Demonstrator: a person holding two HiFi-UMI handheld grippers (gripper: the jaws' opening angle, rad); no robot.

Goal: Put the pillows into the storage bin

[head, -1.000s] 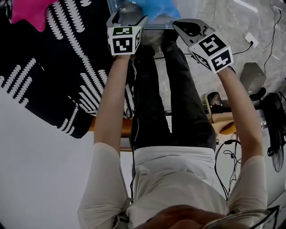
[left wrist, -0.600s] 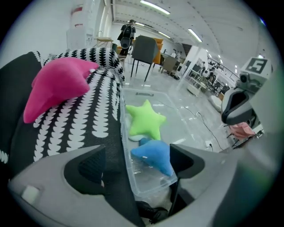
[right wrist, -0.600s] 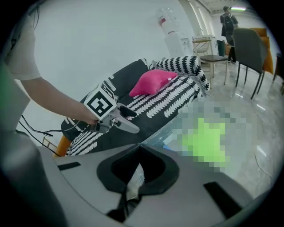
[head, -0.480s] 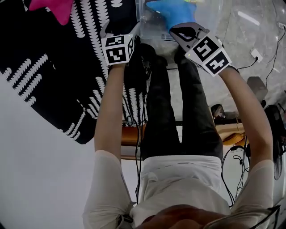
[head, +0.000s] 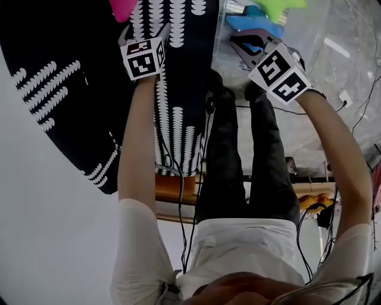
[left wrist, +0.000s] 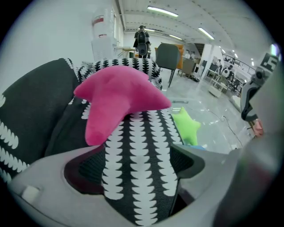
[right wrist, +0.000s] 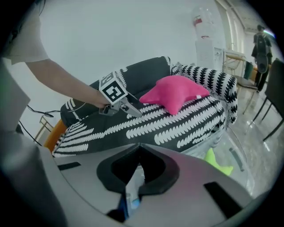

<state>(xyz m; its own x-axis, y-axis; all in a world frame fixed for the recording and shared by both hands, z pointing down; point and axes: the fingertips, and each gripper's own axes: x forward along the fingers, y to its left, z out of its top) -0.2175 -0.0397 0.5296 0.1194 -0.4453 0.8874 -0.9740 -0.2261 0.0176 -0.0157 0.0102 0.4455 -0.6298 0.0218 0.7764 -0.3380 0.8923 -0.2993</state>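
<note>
Open-plan office hall: long white ceiling strip lights (left wrist: 162,11) are glowing; grey padded chair (left wrist: 168,55) is standing on glossy pale floor (left wrist: 206,106).

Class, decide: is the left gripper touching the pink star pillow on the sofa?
Apart. In the right gripper view, the patterned sofa shows between the left gripper and the pink star pillow; its jaws stand open.

Sofa (head: 71,89) on my left: black cover, white scalloped stripes. Pink star pillow (left wrist: 117,99) lies directly on its seat. Glossy grey floor (head: 351,65) on my right carries the clear storage bin (head: 312,33), standing just beside the sofa's edge, with a green pillow (head: 280,7) and a blue pillow (head: 253,24) inside it.
</note>
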